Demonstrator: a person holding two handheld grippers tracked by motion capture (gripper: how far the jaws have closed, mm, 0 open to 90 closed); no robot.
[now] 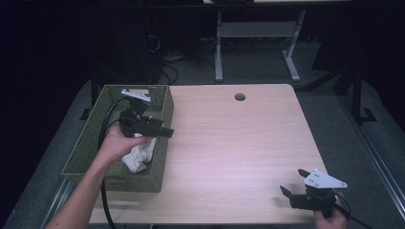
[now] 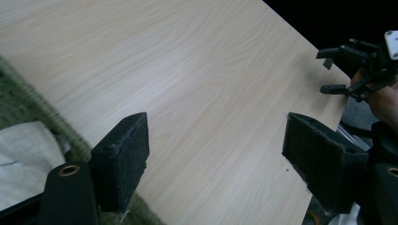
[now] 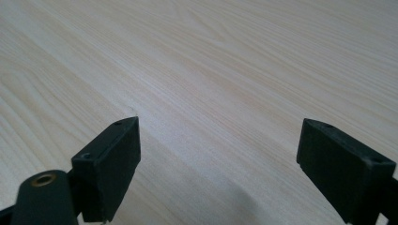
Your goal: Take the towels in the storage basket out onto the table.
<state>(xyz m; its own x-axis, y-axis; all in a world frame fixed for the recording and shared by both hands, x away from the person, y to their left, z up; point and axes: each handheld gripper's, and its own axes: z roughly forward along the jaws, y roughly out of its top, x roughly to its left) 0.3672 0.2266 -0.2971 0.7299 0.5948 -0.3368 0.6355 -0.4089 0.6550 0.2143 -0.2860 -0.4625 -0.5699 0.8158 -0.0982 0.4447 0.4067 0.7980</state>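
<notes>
White cloth bundle (image 1: 139, 157) lies in the green basket (image 1: 157, 180) at the table's (image 1: 239, 143) left edge, left gripper (image 1: 160, 130) spread and empty above its rim, right gripper (image 1: 293, 183) spread near the front right corner — drop looks done, next comes another pick

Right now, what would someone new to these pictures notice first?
Probably the green basket at the table's left edge, with a white cloth-like thing lying in it. The left gripper hangs open over the basket's right rim, holding nothing. The right gripper sits open near the bare wooden table's front right corner.
</notes>
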